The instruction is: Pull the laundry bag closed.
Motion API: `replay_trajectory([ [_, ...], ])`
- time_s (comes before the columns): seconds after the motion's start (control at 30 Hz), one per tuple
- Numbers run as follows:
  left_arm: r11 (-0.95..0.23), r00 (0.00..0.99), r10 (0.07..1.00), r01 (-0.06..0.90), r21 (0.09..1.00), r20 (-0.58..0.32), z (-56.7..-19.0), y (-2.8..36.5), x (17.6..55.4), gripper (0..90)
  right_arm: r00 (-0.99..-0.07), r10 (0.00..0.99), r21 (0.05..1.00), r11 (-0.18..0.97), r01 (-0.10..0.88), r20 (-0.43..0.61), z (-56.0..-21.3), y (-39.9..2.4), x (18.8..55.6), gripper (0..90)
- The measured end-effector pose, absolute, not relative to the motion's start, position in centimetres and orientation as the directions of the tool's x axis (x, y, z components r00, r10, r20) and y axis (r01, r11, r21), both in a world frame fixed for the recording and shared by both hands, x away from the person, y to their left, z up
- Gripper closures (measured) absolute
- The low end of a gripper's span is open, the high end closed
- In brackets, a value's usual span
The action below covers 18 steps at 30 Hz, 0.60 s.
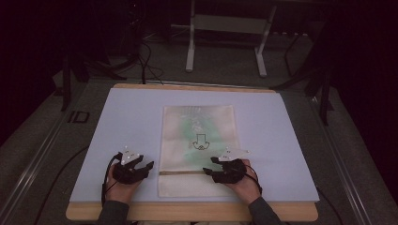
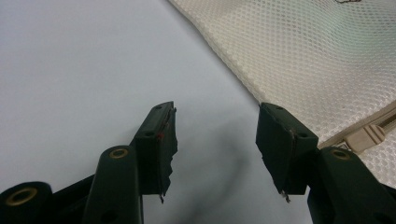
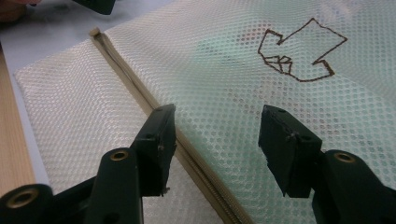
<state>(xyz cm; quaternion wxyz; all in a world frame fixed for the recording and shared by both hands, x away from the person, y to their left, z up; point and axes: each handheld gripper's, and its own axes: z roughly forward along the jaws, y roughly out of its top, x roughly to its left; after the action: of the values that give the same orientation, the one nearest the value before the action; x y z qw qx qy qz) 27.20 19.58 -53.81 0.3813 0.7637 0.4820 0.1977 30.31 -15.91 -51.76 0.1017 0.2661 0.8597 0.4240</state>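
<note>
Both hand-held grippers, left and right, hover released at the mesh pouch's near end; next, you grasp its zipper.

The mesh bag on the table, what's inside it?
Through the mesh bag something pale green with whitish parts shows, blurred by the netting; what it is cannot be told. An embroidered brown arrow sits on the outside. The zipper appears closed.

Each black plastic hand-held gripper carried a grey three-cornered plate, brass-ringed screw holes and a trailing black cable; dark grey sleeves covered the forearms.
</note>
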Motion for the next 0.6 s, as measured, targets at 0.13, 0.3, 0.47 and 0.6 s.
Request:
replay_trajectory([
  [0.13, -0.246, 0.46, 0.886, 0.585, 0.773, -0.066, -53.79, 19.59, 27.18, 46.7, -0.844, 0.534, 0.78, 0.505, 0.369, 0.053, -51.86, -15.76, 30.28, 45.5],
  [0.3, -0.248, 0.461, 0.885, 0.582, 0.774, -0.063, -53.76, 19.58, 27.12, 47.1, -0.851, 0.523, 0.776, 0.513, 0.368, 0.057, -51.95, -15.63, 30.29, 45.7],
  [0.47, -0.248, 0.466, 0.882, 0.582, 0.775, -0.068, -53.75, 19.6, 27.16, 47.6, -0.864, 0.501, 0.772, 0.527, 0.355, 0.056, -51.99, -15.24, 30.21, 46.4],
  [0.6, -0.255, 0.472, 0.879, 0.58, 0.774, -0.065, -53.69, 19.53, 27.12, 47.7, -0.87, 0.491, 0.768, 0.538, 0.348, 0.05, -52.0, -15.0, 30.21, 46.6],
])
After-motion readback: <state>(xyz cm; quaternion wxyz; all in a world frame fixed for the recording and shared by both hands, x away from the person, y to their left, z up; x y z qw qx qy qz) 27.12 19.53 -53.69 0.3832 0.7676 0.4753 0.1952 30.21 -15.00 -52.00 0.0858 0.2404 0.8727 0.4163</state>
